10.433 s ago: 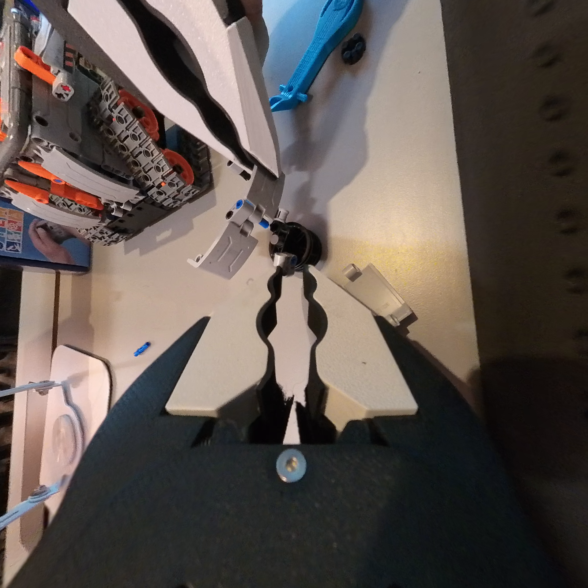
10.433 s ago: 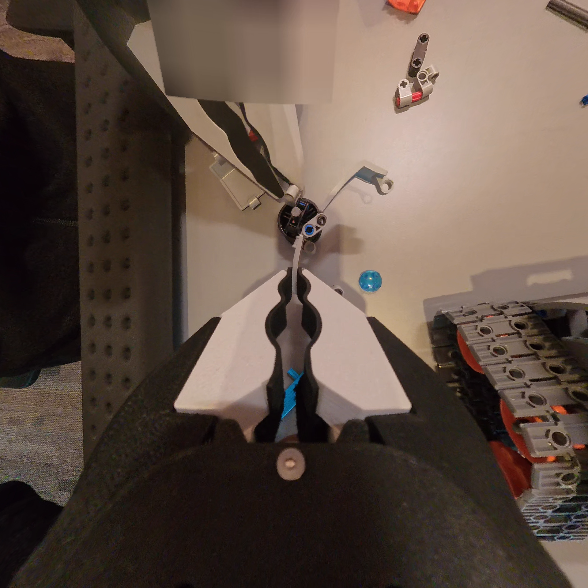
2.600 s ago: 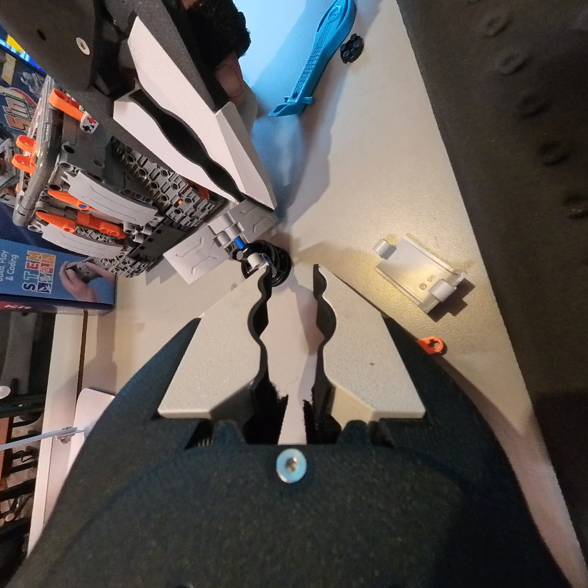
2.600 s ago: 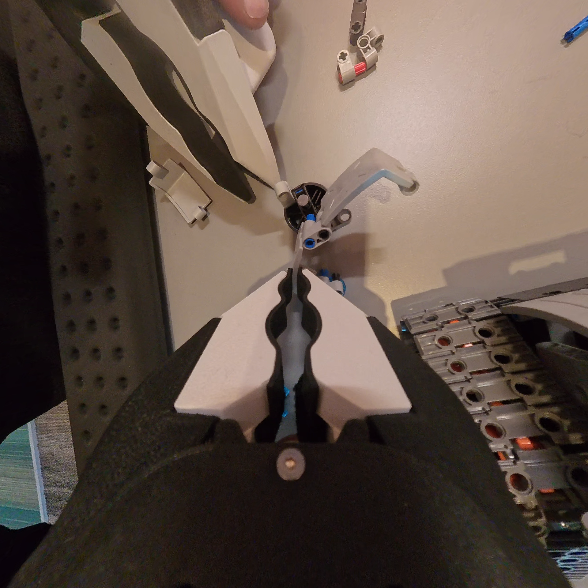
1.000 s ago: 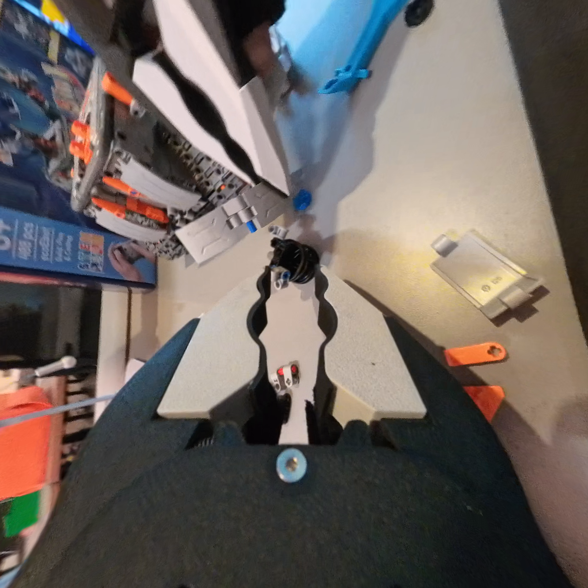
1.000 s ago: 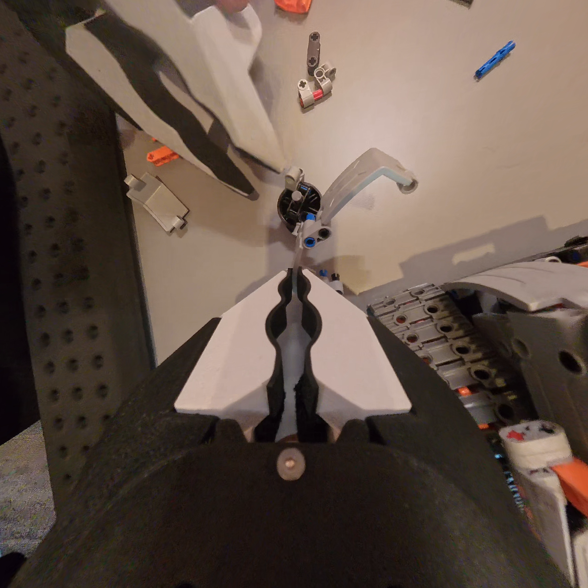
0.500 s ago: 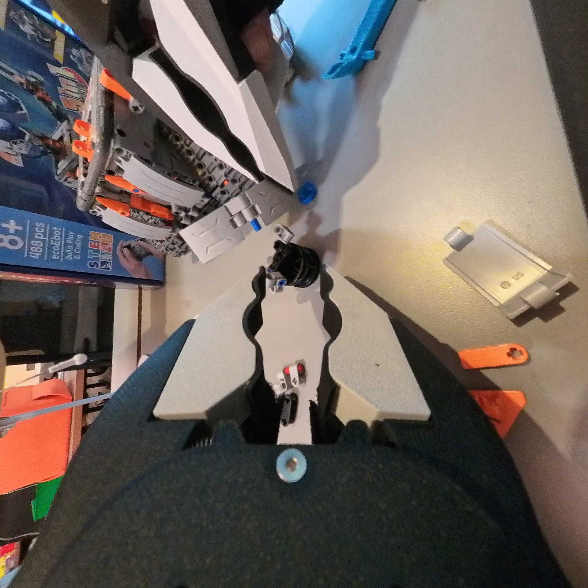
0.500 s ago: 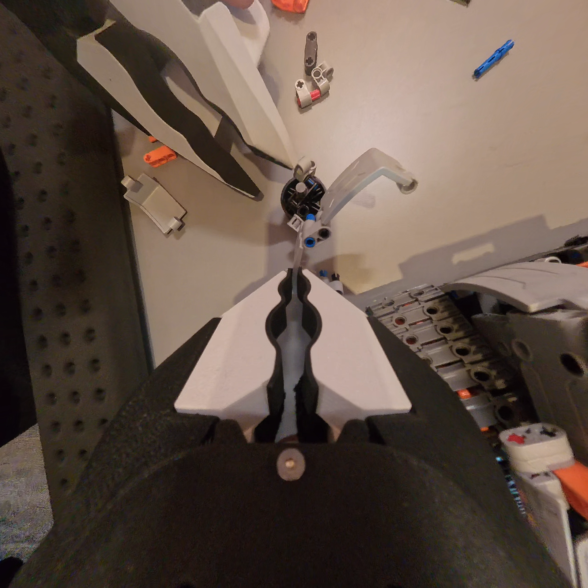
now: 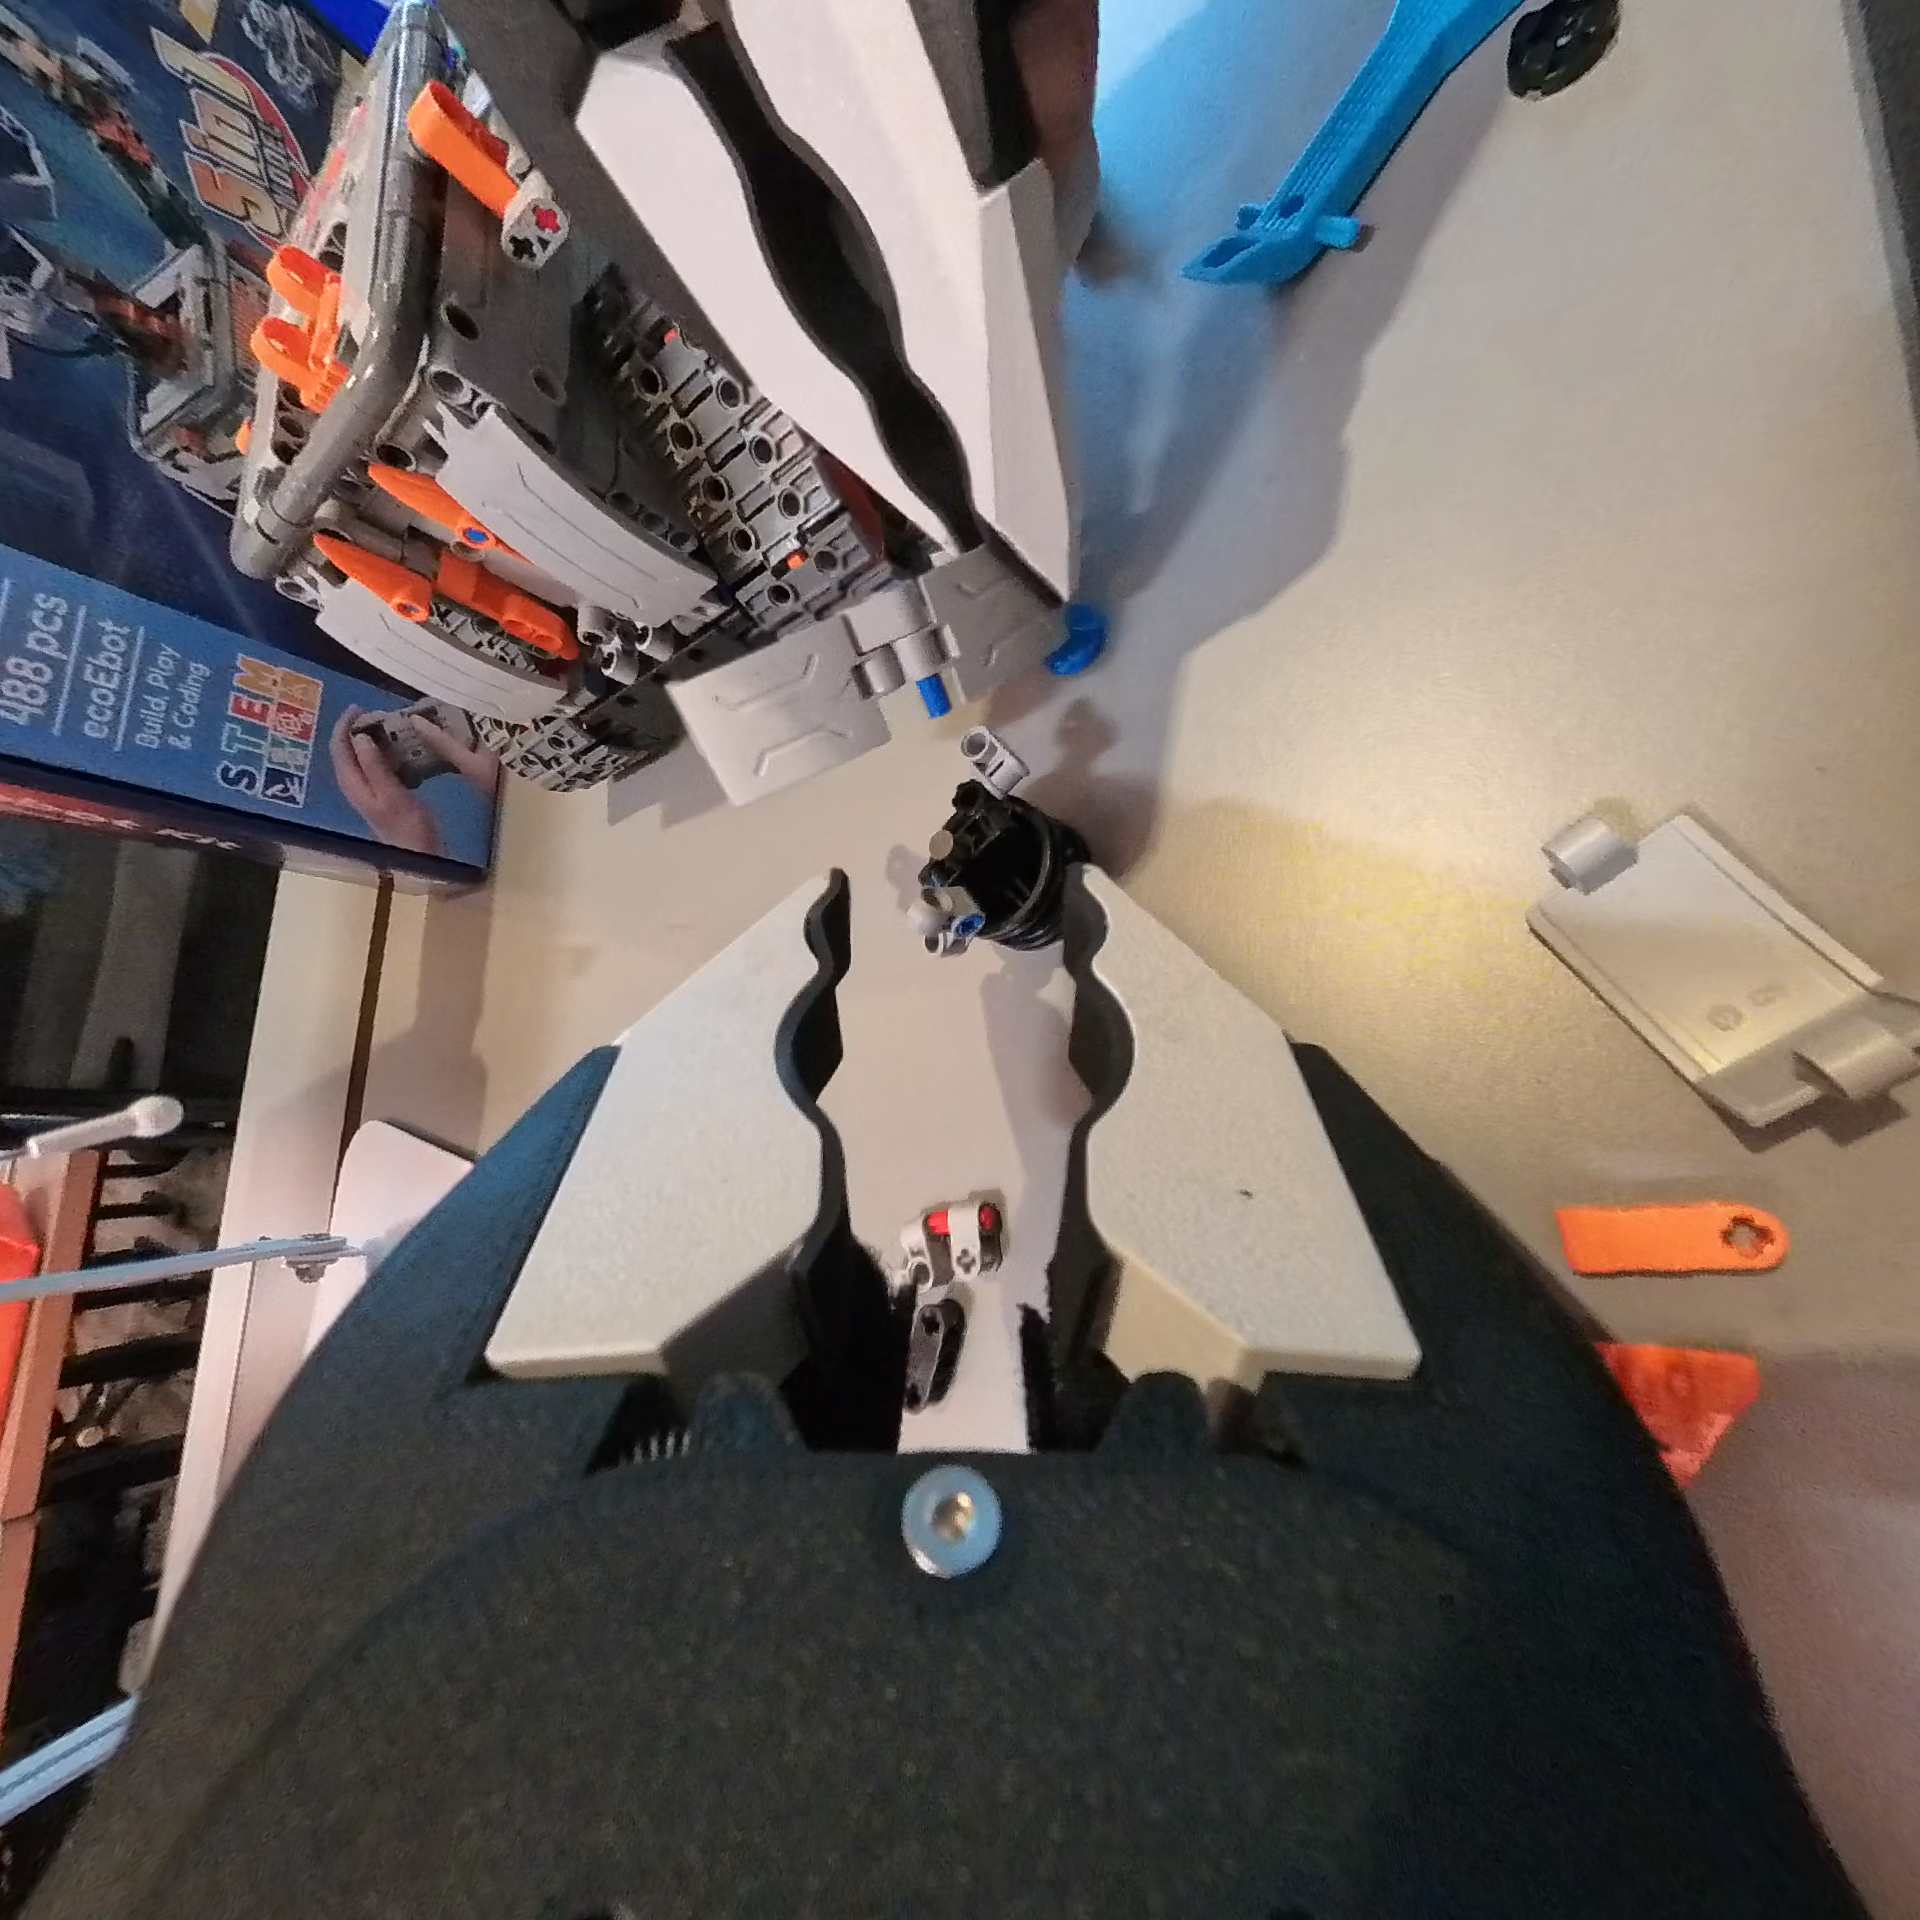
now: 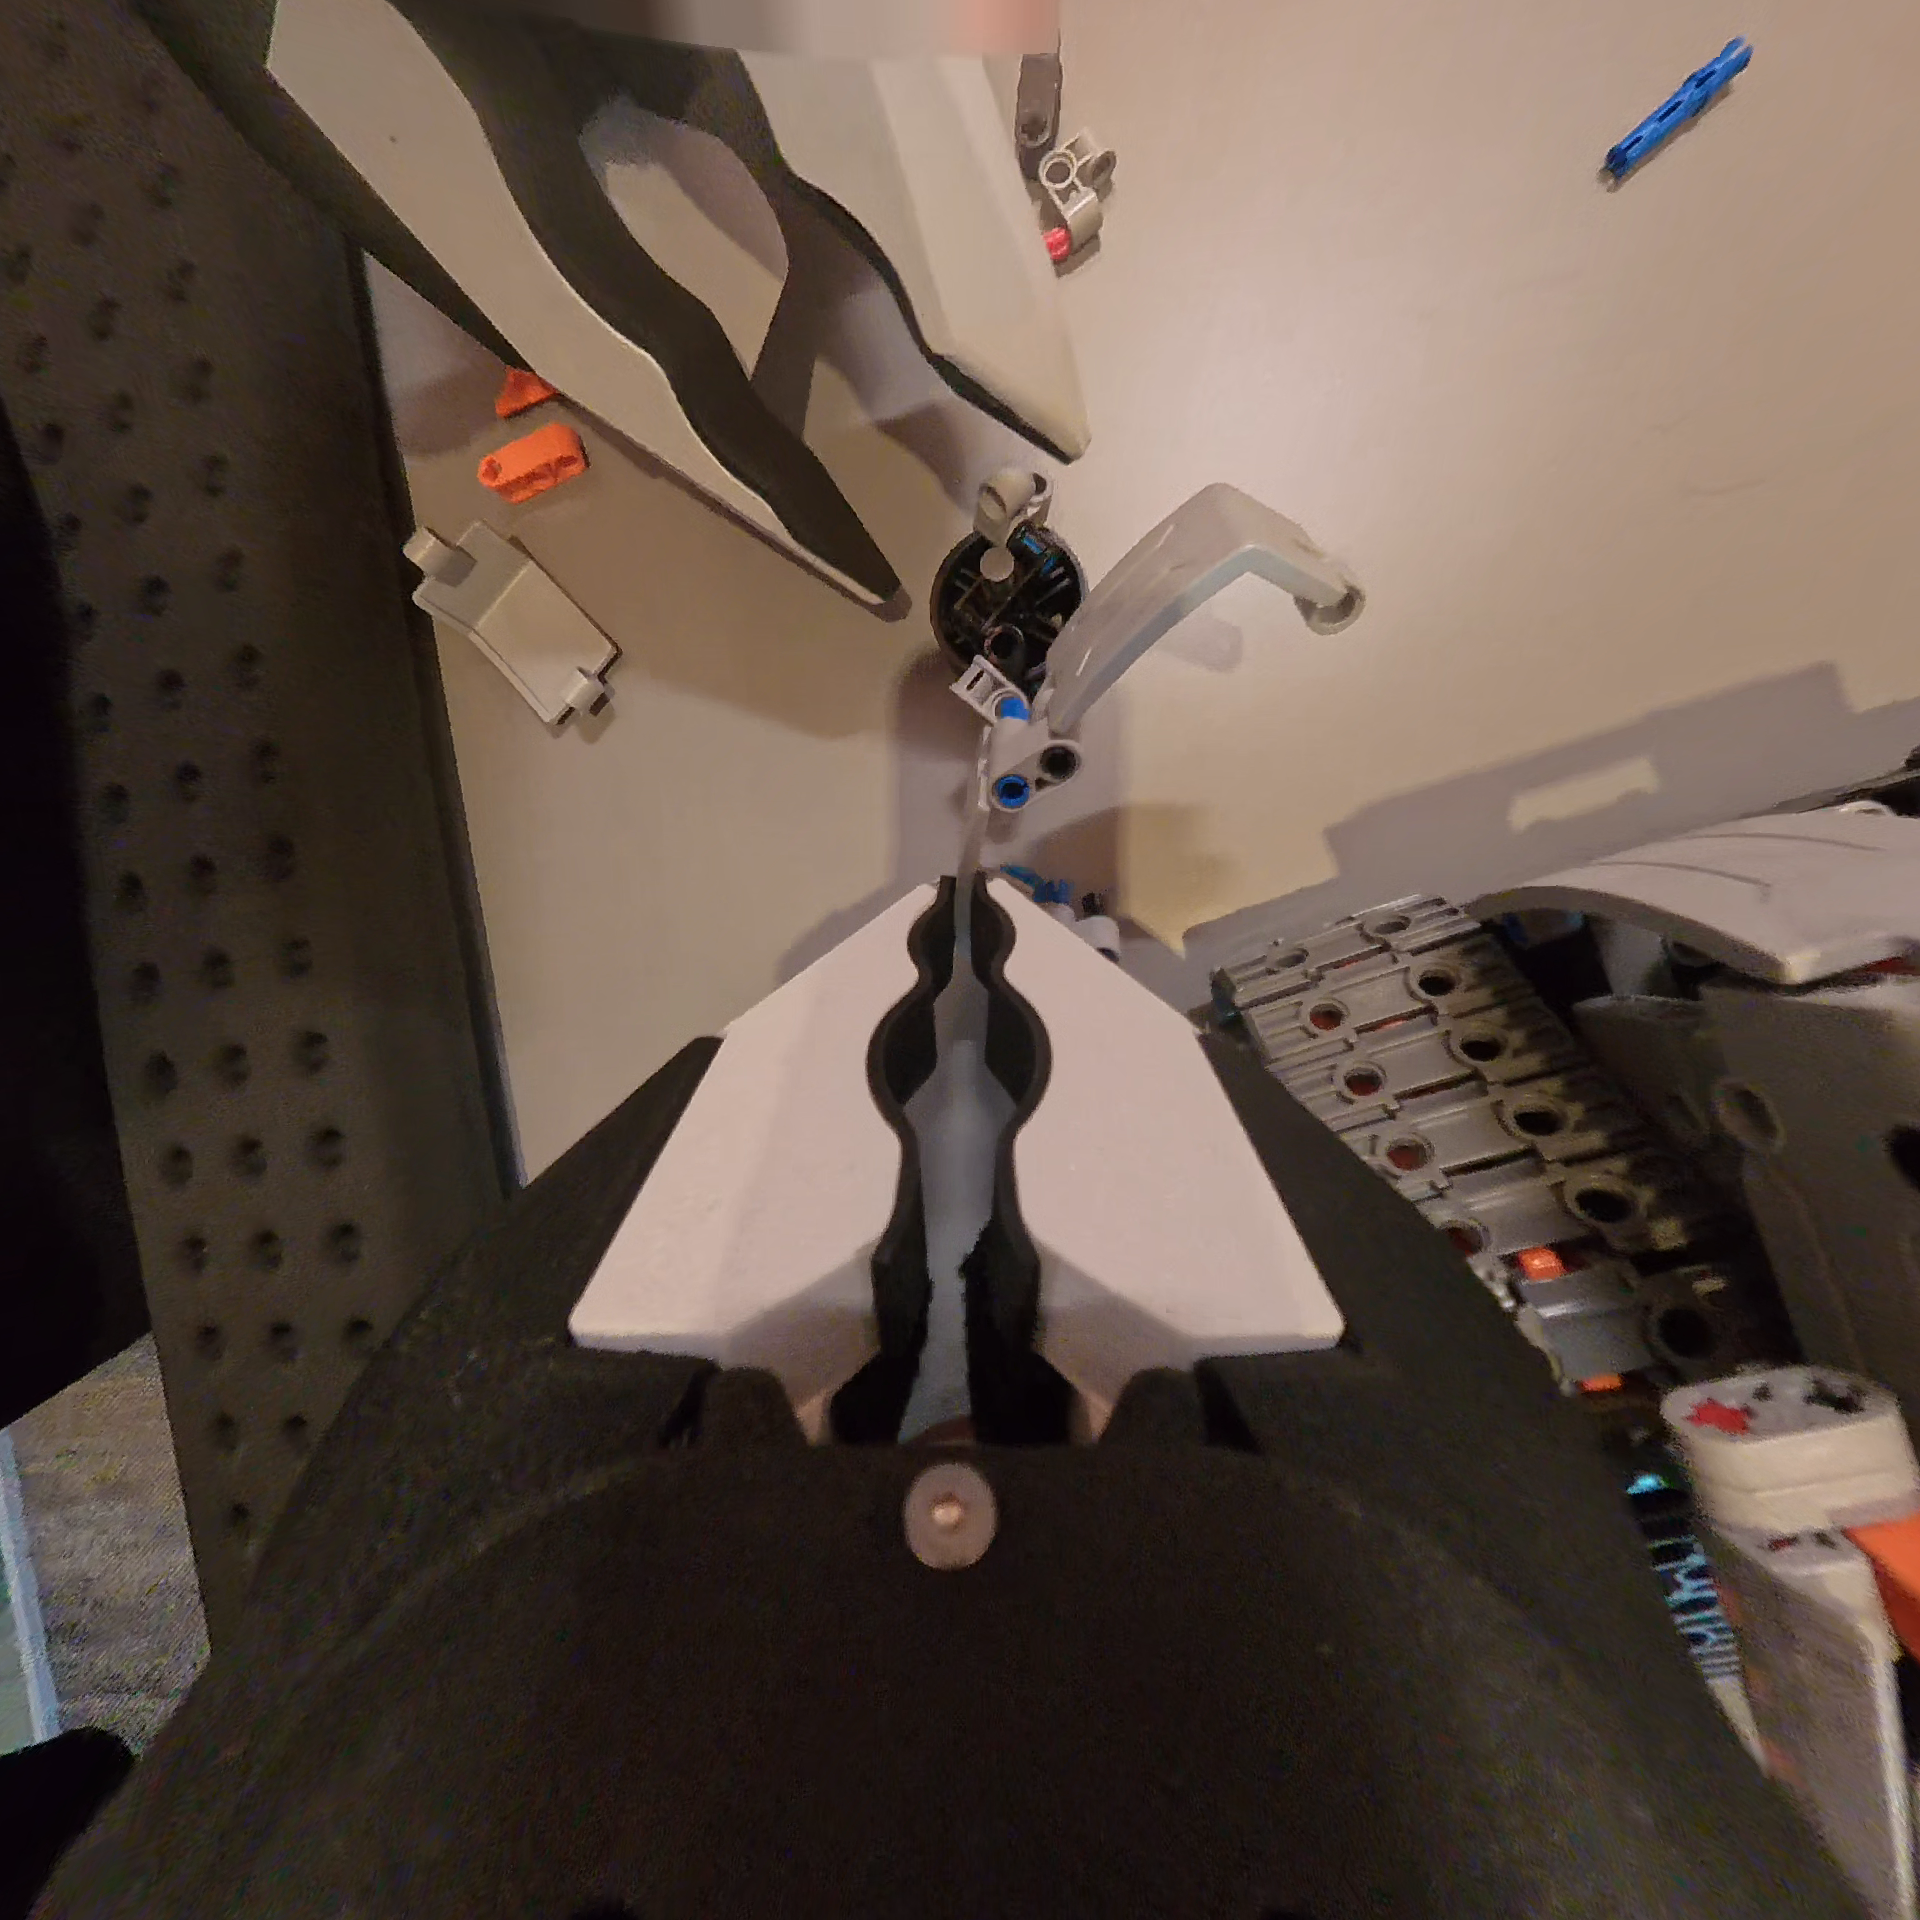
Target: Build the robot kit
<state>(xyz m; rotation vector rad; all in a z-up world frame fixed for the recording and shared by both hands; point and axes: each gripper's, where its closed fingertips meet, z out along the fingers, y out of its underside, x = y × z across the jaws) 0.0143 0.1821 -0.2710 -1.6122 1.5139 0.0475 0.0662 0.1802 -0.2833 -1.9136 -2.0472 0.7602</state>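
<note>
Parts lie scattered on the table (image 9: 1455,644) around the wheel hub (image 9: 997,868).

In the left wrist view, the tracked model (image 9: 540,499) stands left of the hub, the flat panel (image 9: 1714,1008) right, and the long tool (image 9: 1320,166) beyond it.

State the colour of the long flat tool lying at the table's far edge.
Bright blue tool; left wrist view shows it best.

A pale beige table (image 9: 1558,644) under warm light, a dark perforated panel (image 10: 208,727) along its edge
</note>
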